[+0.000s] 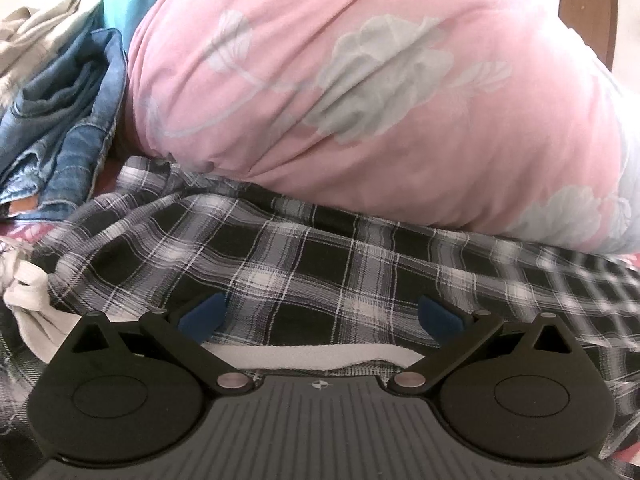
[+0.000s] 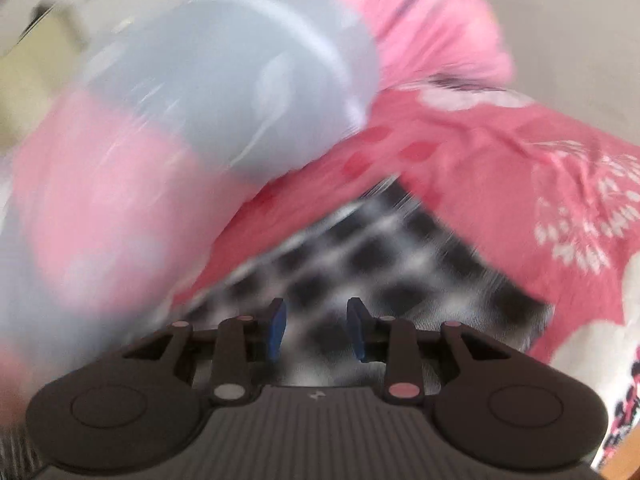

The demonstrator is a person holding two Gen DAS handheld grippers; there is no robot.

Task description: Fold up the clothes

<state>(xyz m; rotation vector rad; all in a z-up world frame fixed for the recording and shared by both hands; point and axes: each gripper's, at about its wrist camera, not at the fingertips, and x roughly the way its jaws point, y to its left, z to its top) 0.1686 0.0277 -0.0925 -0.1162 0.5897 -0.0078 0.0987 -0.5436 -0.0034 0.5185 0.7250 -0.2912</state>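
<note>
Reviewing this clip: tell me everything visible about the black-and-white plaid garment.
The plaid garment looks like soft woven cloth, checked black, grey and white with thin white lines. It lies spread and rumpled, unfolded, with creases running across it. The pink pillow rests on its far edge, and the denim lies beside its left end. In the right wrist view it is blurred, lying on a pink floral sheet.

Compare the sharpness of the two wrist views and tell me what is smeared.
Left wrist view: mostly sharp, black-and-white plaid cloth and pink flowered pillow crisp, slight smear at the right edge, fisheye bending. Right wrist view: heavy motion blur over the plaid and pink bedding; only the right tongs look sharp.
</note>
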